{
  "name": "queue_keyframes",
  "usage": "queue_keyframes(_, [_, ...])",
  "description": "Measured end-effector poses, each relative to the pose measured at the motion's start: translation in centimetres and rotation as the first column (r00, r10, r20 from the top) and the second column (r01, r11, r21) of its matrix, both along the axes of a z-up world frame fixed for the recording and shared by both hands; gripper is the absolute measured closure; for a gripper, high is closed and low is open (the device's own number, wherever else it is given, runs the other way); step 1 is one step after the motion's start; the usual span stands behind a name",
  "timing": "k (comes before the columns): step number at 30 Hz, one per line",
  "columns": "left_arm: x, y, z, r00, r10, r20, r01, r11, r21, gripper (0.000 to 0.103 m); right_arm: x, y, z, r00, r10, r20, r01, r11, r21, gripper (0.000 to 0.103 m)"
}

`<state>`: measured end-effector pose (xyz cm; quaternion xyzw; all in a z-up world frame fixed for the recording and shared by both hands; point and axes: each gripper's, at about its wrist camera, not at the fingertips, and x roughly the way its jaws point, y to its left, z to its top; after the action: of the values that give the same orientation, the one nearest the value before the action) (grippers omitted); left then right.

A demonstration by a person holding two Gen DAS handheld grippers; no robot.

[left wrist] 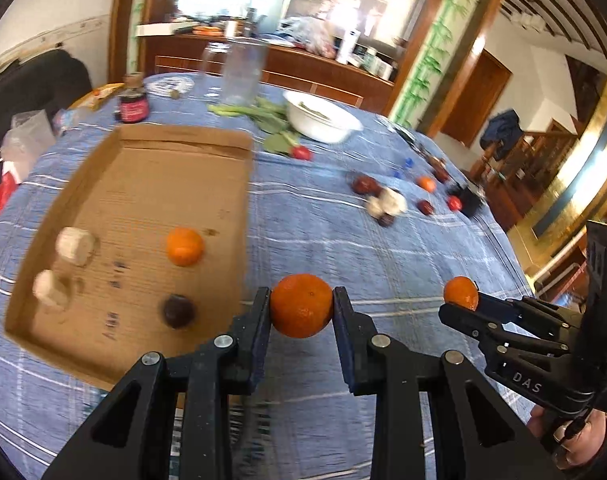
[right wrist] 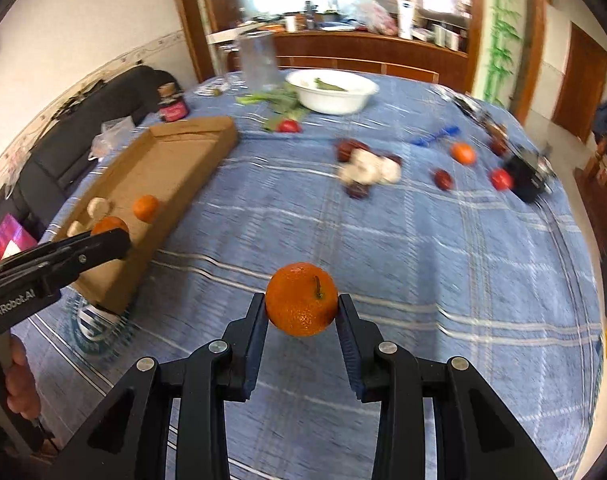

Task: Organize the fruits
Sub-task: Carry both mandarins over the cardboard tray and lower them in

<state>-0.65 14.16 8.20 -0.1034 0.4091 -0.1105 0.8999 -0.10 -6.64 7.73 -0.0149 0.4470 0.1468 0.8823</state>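
My left gripper (left wrist: 301,304) is shut on a tangerine (left wrist: 301,311) and holds it above the blue cloth, just right of the cardboard tray (left wrist: 151,184). My right gripper (right wrist: 302,307) is shut on another tangerine (right wrist: 302,299) with a stem, held above the cloth. In the tray lie one tangerine (left wrist: 185,246), a dark red fruit (left wrist: 178,311) and two pale garlic-like bulbs (left wrist: 74,245). The right gripper with its tangerine (left wrist: 460,293) also shows in the left wrist view. The left gripper's fingers (right wrist: 103,242) show at the tray's near end in the right wrist view.
Loose on the cloth at the far right lie dark red fruits (right wrist: 357,190), pale bulbs (right wrist: 367,170), a tangerine (right wrist: 463,153) and red fruits (right wrist: 501,179). A white bowl (right wrist: 331,98), greens, a radish (right wrist: 288,126), a clear jar (right wrist: 259,60) and a dark jar (right wrist: 173,108) stand at the back.
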Motion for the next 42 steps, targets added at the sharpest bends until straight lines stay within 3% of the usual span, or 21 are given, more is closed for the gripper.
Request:
queue_keyframes(12, [3.5,10.0,-0.6,0.987,0.163,-0.007,-0.163,0.986,0.045,0.074,5.2,10.6,1.4,0.989,0.149,0.027,-0.149,0.989,0.004,0.065])
queue_keyframes(18, [6.5,13.2,-1.3,0.979,0.200,-0.020,-0.198,0.976,0.089,0.074,8.3,15.2,0.8,0.982,0.189,0.028,-0.189,0.982,-0.010,0.065])
queue_keyframes(29, [11.5,15.1,-3.8,0.967,0.244,-0.078,-0.236,0.967,0.100,0.074,13.6,19.7,-2.6,0.981,0.192,-0.039,-0.193,0.981,-0.019,0.065])
queue_keyframes(42, [13.8,15.5,-5.6,0.959,0.238,-0.154,-0.224,0.969,0.104,0.074,15.6,21.3,-4.6,0.977,0.196,-0.086,-0.202,0.978,-0.058,0.065])
